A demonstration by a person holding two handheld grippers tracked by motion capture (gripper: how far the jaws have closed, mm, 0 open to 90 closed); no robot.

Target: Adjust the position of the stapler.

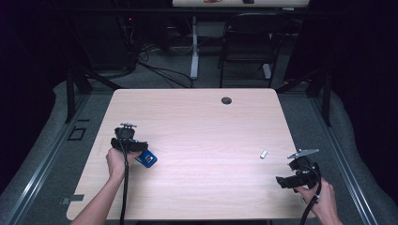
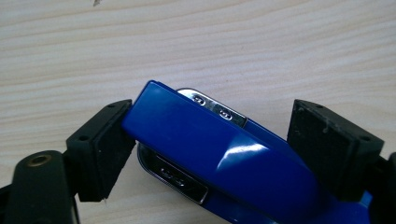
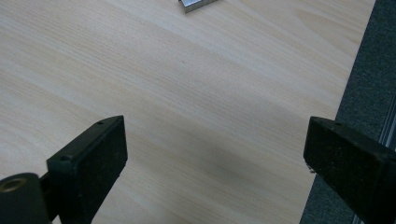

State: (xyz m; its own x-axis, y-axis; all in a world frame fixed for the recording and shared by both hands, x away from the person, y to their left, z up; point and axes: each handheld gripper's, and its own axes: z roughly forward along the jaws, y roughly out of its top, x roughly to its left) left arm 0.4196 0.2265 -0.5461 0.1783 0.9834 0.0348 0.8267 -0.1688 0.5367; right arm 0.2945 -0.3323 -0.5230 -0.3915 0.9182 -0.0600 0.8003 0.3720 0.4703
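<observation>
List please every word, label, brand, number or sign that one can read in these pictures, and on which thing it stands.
No text can be read.
Blue stapler: its metal front bears embossed marks, too blurred to read.
Small silver block on the table: no marking to make out.
Left gripper and right gripper: plain black pads, no lettering.

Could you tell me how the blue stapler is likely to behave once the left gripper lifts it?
The blue stapler looks rigid, with a hard shell and metal parts, so it probably won't flex. Its glossy top may be slippery against the pads. It lies askew between the jaws of the left gripper, touching one pad at a corner, so it may twist as they close.
</observation>
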